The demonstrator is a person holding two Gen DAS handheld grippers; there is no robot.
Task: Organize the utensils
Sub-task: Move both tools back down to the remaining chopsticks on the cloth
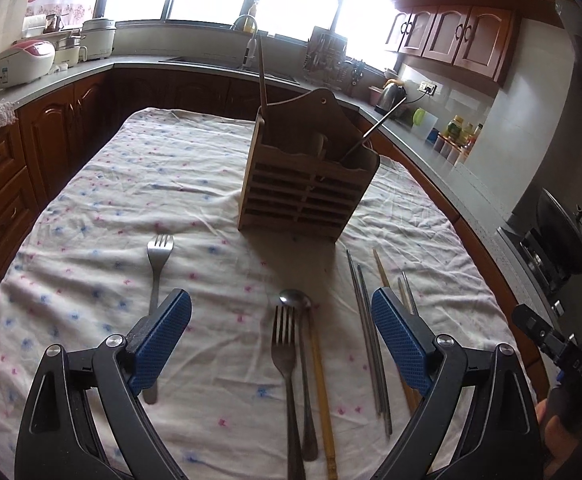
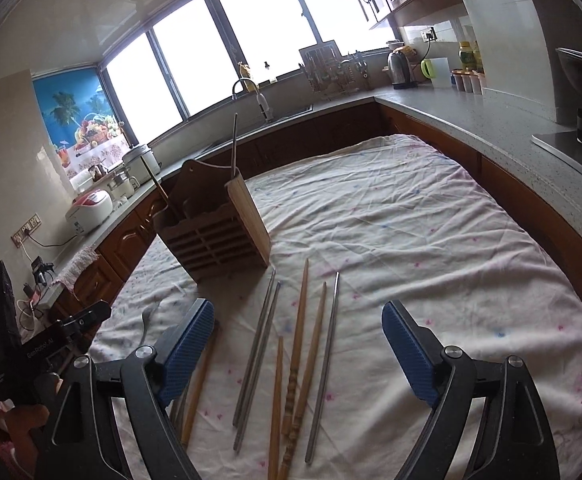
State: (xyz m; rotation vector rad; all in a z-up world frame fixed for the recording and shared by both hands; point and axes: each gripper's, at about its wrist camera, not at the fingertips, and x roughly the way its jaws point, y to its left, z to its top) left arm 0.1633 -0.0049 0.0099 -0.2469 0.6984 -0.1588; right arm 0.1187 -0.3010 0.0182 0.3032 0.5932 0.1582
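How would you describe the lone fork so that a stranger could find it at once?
Start at the wooden holder standing on the flowered cloth. Look to its near left: the fork lies alone there, tines towards the holder. The other fork lies against a spoon.

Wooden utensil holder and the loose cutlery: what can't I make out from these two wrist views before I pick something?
- Wooden utensil holder: its inside is hidden by its own front wall in both views, so the contents cannot be counted.
- Left fork: the left gripper finger covers its handle in the left wrist view.
- Middle fork, spoon, yellow chopstick: lower ends cut off by the frame edge.
- Wooden chopsticks: ends cut off in the right wrist view.
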